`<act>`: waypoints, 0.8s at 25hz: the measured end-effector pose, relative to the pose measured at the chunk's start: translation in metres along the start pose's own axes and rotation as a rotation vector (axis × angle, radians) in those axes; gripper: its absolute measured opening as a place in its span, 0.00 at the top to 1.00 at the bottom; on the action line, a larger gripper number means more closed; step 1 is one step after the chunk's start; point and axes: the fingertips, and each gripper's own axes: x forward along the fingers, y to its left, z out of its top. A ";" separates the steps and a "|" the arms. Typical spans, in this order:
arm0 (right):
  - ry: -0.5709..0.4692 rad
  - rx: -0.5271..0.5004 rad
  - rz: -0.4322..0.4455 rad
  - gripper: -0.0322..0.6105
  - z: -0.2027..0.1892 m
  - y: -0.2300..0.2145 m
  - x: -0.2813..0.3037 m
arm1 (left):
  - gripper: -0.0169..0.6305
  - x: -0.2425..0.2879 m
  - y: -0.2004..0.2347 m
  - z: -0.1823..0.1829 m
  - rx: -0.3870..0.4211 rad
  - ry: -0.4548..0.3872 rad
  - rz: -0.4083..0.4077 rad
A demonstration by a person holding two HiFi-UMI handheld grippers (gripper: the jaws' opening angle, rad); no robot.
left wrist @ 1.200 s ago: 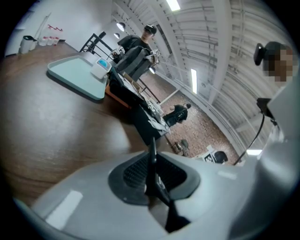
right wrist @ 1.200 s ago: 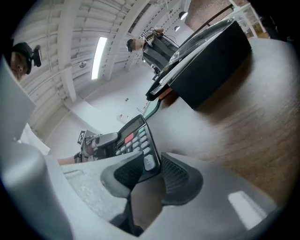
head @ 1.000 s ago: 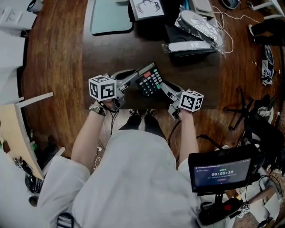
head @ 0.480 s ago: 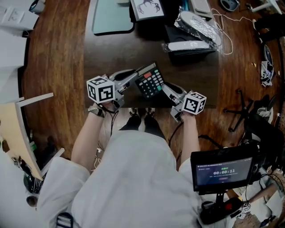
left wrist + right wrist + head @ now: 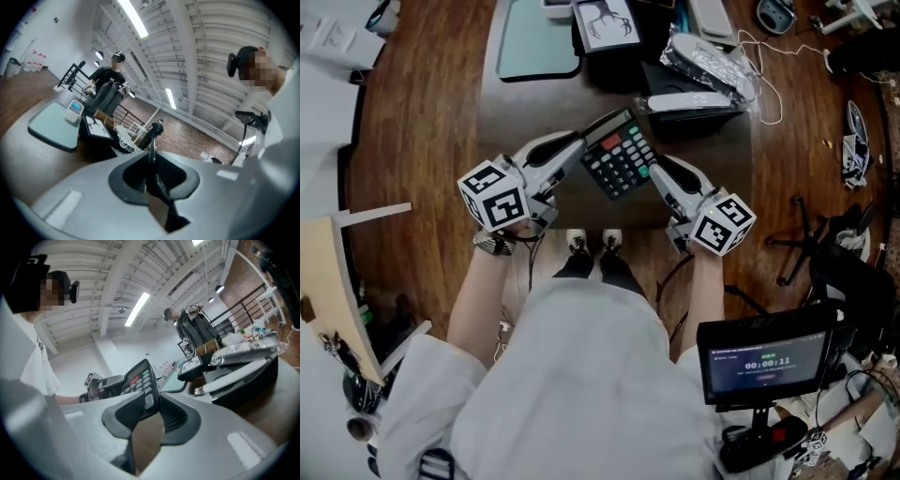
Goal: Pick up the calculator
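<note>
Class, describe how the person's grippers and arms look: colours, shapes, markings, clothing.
The left gripper and right gripper have light grey bodies, dark ribbed pads, each with a white cube of black square markers. Short white sleeves; a band on the left wrist. The right jaws have just been closing, calculator between them.

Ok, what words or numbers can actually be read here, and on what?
"00:00:11": green digits on the black rectangular screen at lower right of the head view.
Smaller lines on that screen: too blurred to read.
Keys of the black desk calculator: too small to read.
On the white sheet with black line drawing: no legible words.
</note>
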 end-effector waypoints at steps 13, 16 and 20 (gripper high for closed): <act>-0.143 -0.367 0.000 0.79 0.075 0.081 -0.021 | 0.89 -0.043 -0.095 0.067 0.452 -0.189 -0.067; -0.176 -0.403 0.006 0.79 0.079 0.091 -0.030 | 0.89 -0.045 -0.118 0.071 0.553 -0.184 -0.084; -0.199 -0.466 0.025 0.79 0.089 0.102 -0.036 | 0.89 -0.053 -0.136 0.074 0.709 -0.203 -0.089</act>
